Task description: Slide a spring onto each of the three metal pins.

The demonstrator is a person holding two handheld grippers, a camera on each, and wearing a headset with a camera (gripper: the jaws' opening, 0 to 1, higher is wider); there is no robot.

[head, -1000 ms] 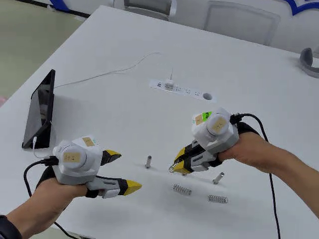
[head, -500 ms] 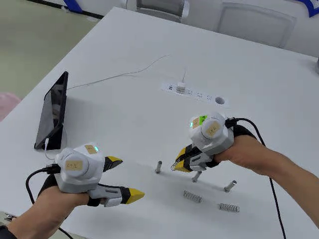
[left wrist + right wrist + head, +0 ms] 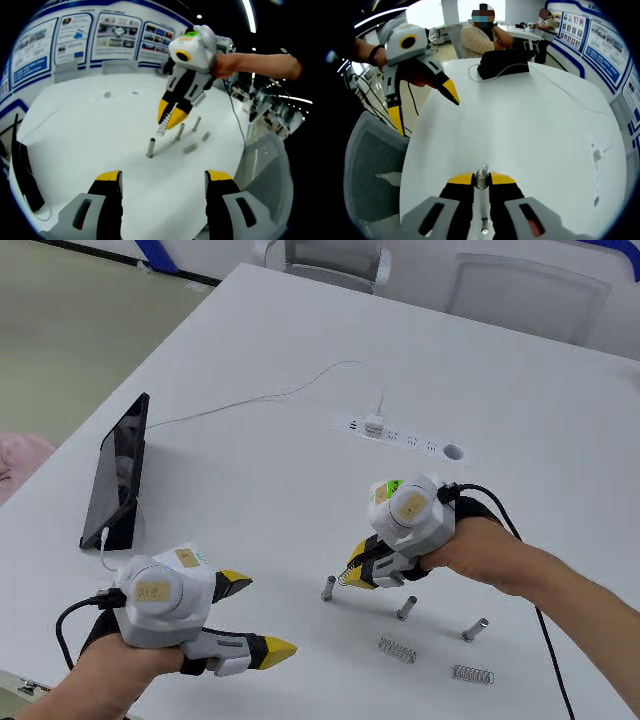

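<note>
Three short metal pins stand in a row on the white table: a left pin (image 3: 328,588), a middle pin (image 3: 406,607) and a right pin (image 3: 475,628). My right gripper (image 3: 353,576) is shut on a small spring (image 3: 162,127), which hangs from its yellow tips just above and to the right of the left pin (image 3: 150,148). In the right gripper view the spring (image 3: 480,177) sits clamped between the shut jaws. Two more springs (image 3: 397,649) (image 3: 472,674) lie near the front edge. My left gripper (image 3: 258,617) hovers open at the front left, holding nothing.
A dark tablet (image 3: 115,475) stands on the left with a cable. At the back of the table lies a white power strip (image 3: 390,433) with a plugged-in cord. Chairs stand beyond the far edge, and people sit at another table (image 3: 490,30).
The head camera has shifted. My right gripper has carried the spring left, off the middle pin and close to the left pin. The left gripper has stayed open in place.
</note>
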